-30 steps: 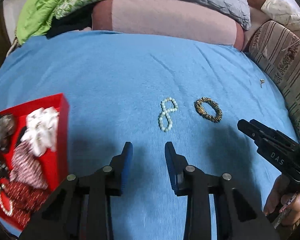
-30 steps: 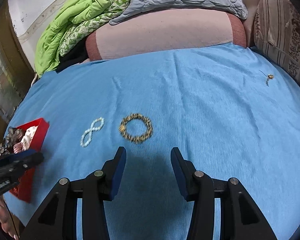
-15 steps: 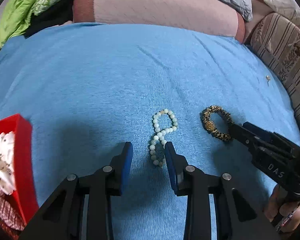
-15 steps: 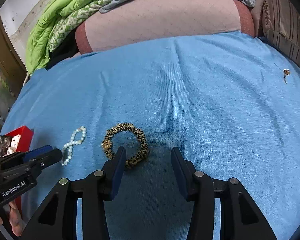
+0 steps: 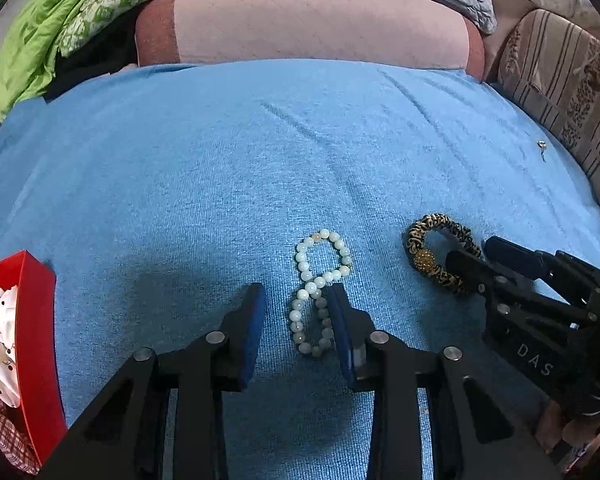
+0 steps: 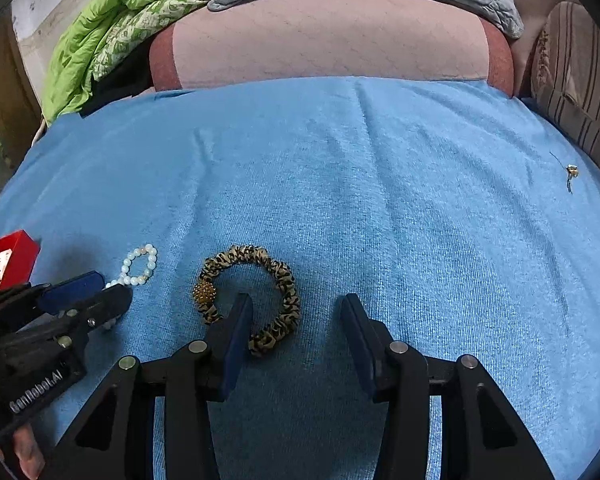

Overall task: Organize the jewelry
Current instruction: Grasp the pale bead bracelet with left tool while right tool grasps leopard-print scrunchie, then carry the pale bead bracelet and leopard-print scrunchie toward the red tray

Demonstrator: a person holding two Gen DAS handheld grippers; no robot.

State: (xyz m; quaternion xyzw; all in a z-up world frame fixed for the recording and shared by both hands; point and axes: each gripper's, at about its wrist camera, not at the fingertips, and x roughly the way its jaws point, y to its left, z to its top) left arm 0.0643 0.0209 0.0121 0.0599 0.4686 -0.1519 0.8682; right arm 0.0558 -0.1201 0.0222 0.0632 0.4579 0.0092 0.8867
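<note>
On ribbed blue cloth [image 5: 300, 168], figure-8 bead bracelet [image 5: 320, 292]

Both hand-held grippers were black, angular linkages joined by silver round-headed pins, each finger faced with a blue pad. The left hand-held gripper [image 5: 296, 316] carried white "GenRobot.AI" lettering; the right hand-held gripper [image 6: 296, 332] bore "DAS" on its side.

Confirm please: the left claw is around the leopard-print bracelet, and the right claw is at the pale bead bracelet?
No, they are swapped. The left wrist view shows the left claw closing around the pale bead bracelet; the right claw straddles the leopard-print bracelet.
</note>
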